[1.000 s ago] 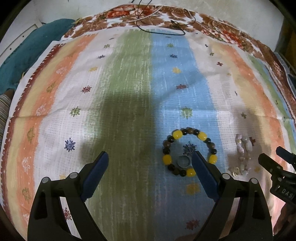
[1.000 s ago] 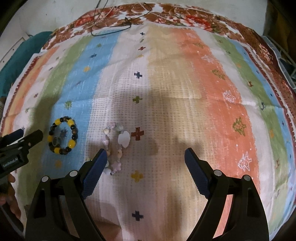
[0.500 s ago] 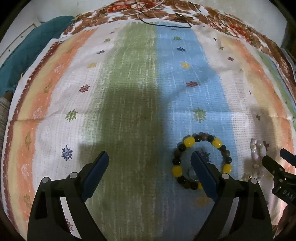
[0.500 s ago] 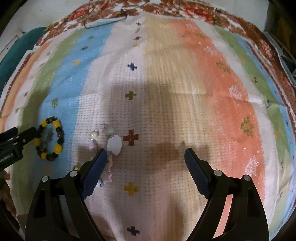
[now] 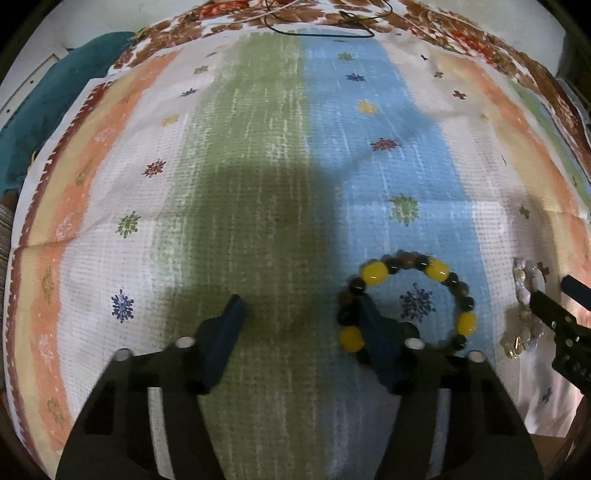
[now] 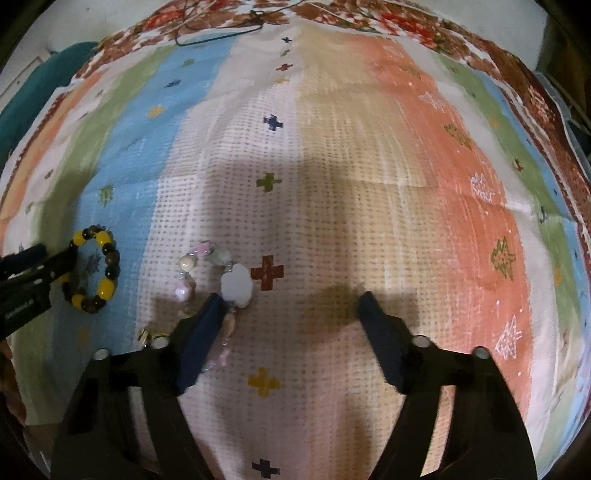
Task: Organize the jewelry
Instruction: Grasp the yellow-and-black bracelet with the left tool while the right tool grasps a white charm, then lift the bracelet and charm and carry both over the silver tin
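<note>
**Yellow and dark beads under the left tool**

Yellow and dark brown beads make up a bracelet (image 5: 406, 302) lying in a ring on the blue stripe of a striped woven cloth (image 5: 258, 184) that covers the surface. The left tool (image 5: 299, 317) stands low over the cloth with its jaws wide apart; its right finger reaches across the near-left arc of the bracelet, while its left finger sits over the green stripe, well apart from the beads. Whether the finger touches the beads cannot be told.

Just to the right, on the white stripe, lies a pastel bracelet (image 6: 218, 280) of pink, pale green and cream pieces with a white cloud-shaped charm. The right tool (image 6: 290, 308) is also spread wide and holds nothing; its left finger overlaps this bracelet's near side, beside the charm, and its right finger is over bare cloth.

A thin black cord (image 5: 325, 29) lies at the cloth's far floral border.
</note>
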Action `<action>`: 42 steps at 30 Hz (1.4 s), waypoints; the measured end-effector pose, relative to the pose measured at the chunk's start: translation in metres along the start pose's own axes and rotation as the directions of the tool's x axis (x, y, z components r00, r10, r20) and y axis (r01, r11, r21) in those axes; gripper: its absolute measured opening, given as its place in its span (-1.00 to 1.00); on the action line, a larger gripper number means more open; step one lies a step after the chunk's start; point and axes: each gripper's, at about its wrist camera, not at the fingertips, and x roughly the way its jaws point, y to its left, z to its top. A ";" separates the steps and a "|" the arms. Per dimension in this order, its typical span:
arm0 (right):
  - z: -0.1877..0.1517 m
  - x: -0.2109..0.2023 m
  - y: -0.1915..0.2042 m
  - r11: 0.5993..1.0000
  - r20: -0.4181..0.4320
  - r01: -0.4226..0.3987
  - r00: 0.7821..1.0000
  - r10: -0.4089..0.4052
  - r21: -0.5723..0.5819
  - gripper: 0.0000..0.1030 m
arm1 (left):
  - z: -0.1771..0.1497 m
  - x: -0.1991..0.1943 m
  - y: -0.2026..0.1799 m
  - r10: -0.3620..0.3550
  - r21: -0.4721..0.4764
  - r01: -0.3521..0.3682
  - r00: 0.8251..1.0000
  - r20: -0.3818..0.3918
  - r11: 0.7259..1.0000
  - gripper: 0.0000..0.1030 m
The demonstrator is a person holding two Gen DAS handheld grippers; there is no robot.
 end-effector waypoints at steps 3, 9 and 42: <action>-0.001 -0.003 0.005 1.000 0.013 0.007 1.000 -0.007 -0.030 -0.21 | -0.001 -0.001 0.000 -0.007 0.001 0.007 1.000 -0.007 1.000 -0.60; -0.002 -0.005 0.009 0.997 0.024 0.022 1.000 -0.020 -0.072 -0.77 | -0.002 -0.003 0.000 -0.019 0.010 0.019 1.000 -0.012 1.000 -0.81; -0.017 -0.085 0.023 0.993 0.171 -0.065 0.982 0.081 -0.097 -0.85 | -0.008 -0.099 -0.027 -0.111 0.092 0.096 0.978 0.175 0.991 -0.81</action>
